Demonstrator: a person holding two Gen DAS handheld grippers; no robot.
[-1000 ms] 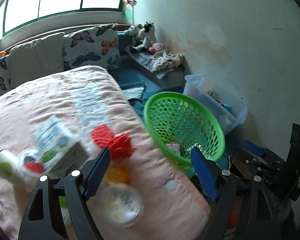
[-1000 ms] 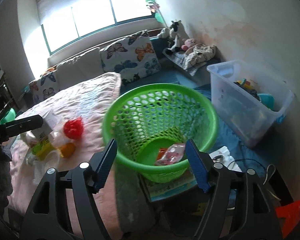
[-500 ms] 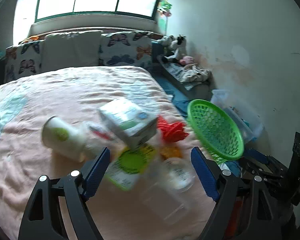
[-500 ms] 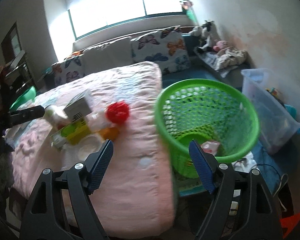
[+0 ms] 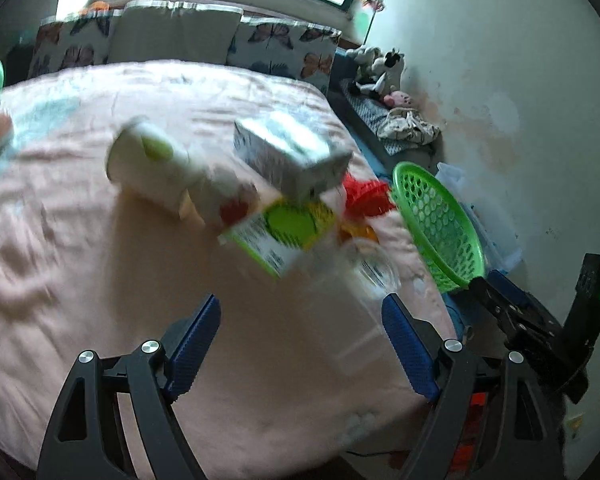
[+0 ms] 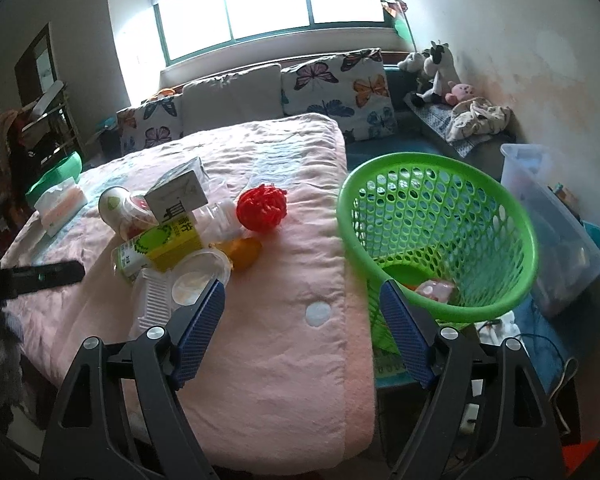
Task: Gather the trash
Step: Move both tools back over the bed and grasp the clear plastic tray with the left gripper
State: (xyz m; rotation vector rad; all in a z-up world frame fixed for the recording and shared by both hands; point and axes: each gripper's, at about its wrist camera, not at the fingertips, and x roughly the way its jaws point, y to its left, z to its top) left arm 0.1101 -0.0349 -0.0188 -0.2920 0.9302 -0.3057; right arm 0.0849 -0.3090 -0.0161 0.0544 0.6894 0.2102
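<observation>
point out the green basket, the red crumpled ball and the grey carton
green basket (image 6: 500,200), right wrist view, on its far rim.
red crumpled ball (image 6: 262,210), right wrist view, on its middle.
grey carton (image 6: 178,196), right wrist view, on its front face.

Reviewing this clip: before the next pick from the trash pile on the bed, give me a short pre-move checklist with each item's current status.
1. Left gripper open and holding nothing: ok.
2. Right gripper open and holding nothing: ok.
3. Trash pile on the pink blanket in view, with the yellow-green carton and red crumpled ball uncovered: ok.
4. Green basket upright beside the bed, mouth unobstructed: ok.
5. Left wrist view sharp enough to aim: not ok, pile is blurred.
6. Whether the clear plastic tray is empty: cannot tell.
</observation>
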